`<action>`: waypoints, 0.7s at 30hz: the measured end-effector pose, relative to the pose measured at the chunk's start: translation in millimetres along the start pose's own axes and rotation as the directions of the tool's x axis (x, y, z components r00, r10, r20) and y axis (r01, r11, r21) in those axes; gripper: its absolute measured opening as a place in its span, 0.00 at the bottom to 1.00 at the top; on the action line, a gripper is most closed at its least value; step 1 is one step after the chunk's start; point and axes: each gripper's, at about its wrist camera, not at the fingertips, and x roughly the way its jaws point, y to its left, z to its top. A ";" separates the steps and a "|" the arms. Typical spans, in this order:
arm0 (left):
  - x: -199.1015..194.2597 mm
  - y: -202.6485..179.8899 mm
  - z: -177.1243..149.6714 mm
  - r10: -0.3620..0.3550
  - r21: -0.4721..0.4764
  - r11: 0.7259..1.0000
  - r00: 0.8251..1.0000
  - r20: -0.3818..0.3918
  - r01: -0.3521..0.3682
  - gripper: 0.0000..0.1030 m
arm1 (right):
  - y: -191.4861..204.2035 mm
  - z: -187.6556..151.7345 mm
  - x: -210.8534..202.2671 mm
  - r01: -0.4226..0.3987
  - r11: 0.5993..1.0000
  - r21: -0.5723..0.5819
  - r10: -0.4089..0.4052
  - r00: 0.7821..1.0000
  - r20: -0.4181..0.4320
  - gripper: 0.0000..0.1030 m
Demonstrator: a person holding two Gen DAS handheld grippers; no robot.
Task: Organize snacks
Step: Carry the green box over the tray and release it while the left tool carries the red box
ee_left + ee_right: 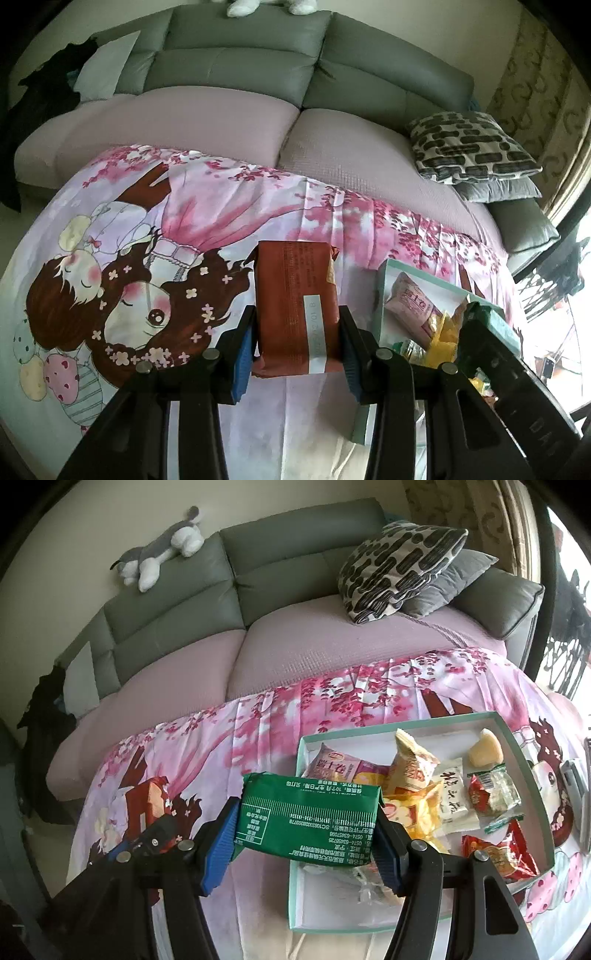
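My left gripper point(297, 321) is shut on a red-brown snack packet point(295, 295), held lengthwise between the blue pads above the cartoon-printed cloth point(147, 258). My right gripper point(306, 812) is shut on a green snack packet point(310, 816), gripped by its short ends, at the left edge of a teal-rimmed tray point(406, 722). The tray holds several wrapped snacks, among them a pink packet point(332, 766) and a red one point(498, 853). In the right wrist view the red-brown packet point(147, 794) shows at the left. In the left wrist view the tray point(380, 291) lies to the right.
A grey sofa point(295, 535) with pink seat covers runs behind the cloth. A patterned cushion point(399, 565) on a grey one sits at its right end, and a plush toy point(162, 550) lies on the backrest. A grey object point(574, 786) lies right of the tray.
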 end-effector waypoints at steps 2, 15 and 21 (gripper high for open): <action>0.3 -4.3 -1.3 -0.006 0.011 1.000 1.000 -0.002 0.006 0.42 | -5.9 1.3 -3.3 -0.003 1.000 0.011 0.002 1.000 0.008 0.66; 5.1 -41.7 -14.1 -0.018 0.116 0.993 0.999 -0.031 0.021 0.42 | -94.5 12.8 -21.1 0.069 0.976 0.204 -0.080 0.996 0.044 0.66; 16.5 -68.5 -27.3 -0.036 0.178 0.983 0.996 -0.080 0.050 0.42 | -139.6 12.7 -26.2 0.131 0.947 0.293 -0.145 0.989 0.026 0.66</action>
